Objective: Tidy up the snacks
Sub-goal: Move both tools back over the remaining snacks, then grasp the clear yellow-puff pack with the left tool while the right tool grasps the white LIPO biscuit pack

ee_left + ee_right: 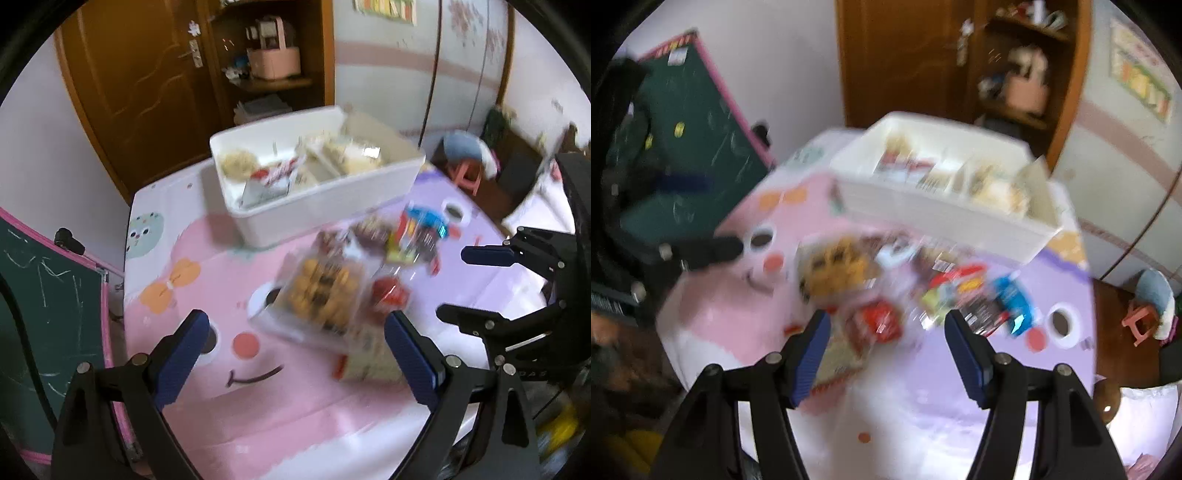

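Observation:
A white divided bin [325, 199] with several snack packs in it stands at the far side of the table; it also shows in the right wrist view [945, 218]. In front of it lies a pile of snacks: a clear pack of yellow cookies [321, 295], a red packet [389, 293], a blue packet [424, 218] and a flat patterned packet [369, 354]. My left gripper [295, 354] is open and empty above the table near the cookie pack. My right gripper [886, 350] is open and empty, hovering over the red packet [881, 323]; it also shows at the right of the left wrist view [480, 284].
The table has a pink and purple cartoon cover [207, 373]. A green chalkboard [40, 306] leans at the left. A wooden door [140, 92] and shelf stand behind the table. A small pink stool [467, 173] is on the floor at the right.

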Demonstrator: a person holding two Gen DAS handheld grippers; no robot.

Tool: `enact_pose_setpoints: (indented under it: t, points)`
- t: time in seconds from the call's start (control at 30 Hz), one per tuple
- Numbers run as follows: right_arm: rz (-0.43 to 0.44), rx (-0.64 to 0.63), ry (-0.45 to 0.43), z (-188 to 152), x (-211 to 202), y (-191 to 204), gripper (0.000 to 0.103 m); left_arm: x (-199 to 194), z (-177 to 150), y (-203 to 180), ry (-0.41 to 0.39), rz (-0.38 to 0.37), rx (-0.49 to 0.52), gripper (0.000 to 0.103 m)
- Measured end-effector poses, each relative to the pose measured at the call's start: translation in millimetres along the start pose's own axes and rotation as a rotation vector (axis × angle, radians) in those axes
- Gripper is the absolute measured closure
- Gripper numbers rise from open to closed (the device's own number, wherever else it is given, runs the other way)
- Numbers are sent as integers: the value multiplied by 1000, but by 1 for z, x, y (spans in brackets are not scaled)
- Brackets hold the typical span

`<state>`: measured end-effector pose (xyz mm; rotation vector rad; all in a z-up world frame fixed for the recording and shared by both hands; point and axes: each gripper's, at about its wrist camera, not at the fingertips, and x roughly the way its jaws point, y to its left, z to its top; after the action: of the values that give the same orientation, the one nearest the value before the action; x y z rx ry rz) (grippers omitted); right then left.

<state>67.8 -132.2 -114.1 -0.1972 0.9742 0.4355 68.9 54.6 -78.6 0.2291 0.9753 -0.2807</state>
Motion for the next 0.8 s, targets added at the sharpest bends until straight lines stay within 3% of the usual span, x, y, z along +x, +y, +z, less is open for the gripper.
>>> enact_pose_setpoints:
  t: [0.27, 0.43, 0.73, 0.8]
  points:
    - [135, -78, 124, -24, 57, 28, 39, 39, -30, 30, 116, -13, 9, 8]
    - [164, -139, 161, -22, 76, 42, 39, 56, -39, 38, 156, -12, 24, 8]
    - [188, -235, 229, -29, 104, 59, 38, 68, -30, 39, 160, -34, 33, 8]
    - [155, -289, 214, -34, 102, 67, 44, 73, -24, 37, 162, -42, 35, 8]
